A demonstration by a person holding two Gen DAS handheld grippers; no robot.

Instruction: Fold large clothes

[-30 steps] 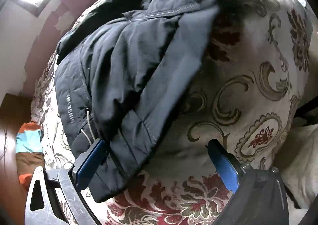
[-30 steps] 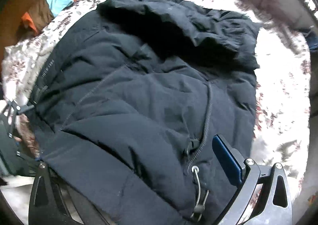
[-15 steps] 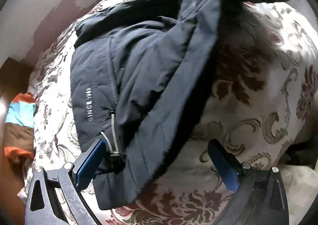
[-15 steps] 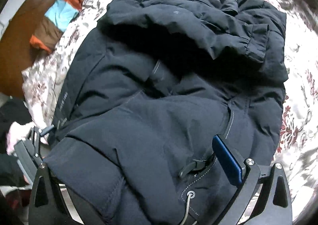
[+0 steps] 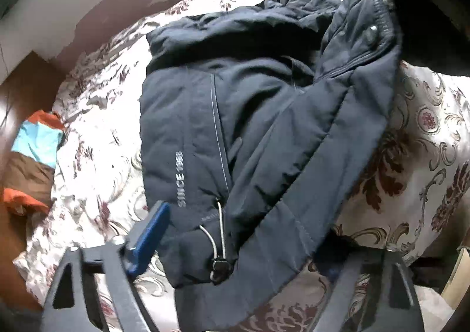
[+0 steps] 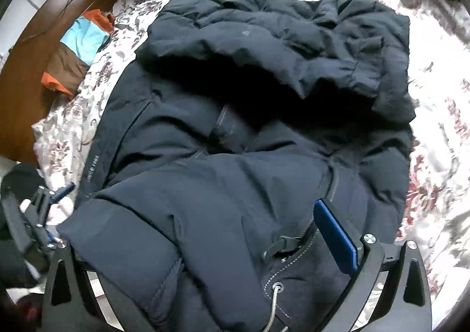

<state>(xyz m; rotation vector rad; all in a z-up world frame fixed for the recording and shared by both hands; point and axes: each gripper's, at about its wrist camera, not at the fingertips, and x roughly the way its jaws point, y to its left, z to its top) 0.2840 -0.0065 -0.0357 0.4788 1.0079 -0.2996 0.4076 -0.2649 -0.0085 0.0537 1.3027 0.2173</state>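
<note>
A dark navy padded jacket (image 5: 264,114) lies crumpled on a floral bedspread (image 5: 97,156), with one front panel folded over it. My left gripper (image 5: 246,223) is at the jacket's hem corner, by the drawcord and cord lock (image 5: 218,266). Its jaws are closing with the hem between them; one blue pad (image 5: 152,232) shows, the other is behind fabric. My right gripper (image 6: 199,208) hovers over the jacket (image 6: 264,97) near another cord lock (image 6: 279,247). Its jaws stand wide; one blue pad (image 6: 335,235) shows and the folded panel covers the other finger. The left gripper (image 6: 55,194) appears at that view's left edge.
An orange, blue and brown cloth (image 6: 76,47) lies on the wooden floor (image 6: 29,82) beside the bed. A wall with peeling paint (image 5: 88,9) stands behind the bed. Bare bedspread (image 6: 440,126) shows to the right of the jacket.
The left view has risen and pulled back, showing more of the jacket. The left jaws have narrowed around the hem, and one pad is now hidden. The right gripper's pad stands as before.
</note>
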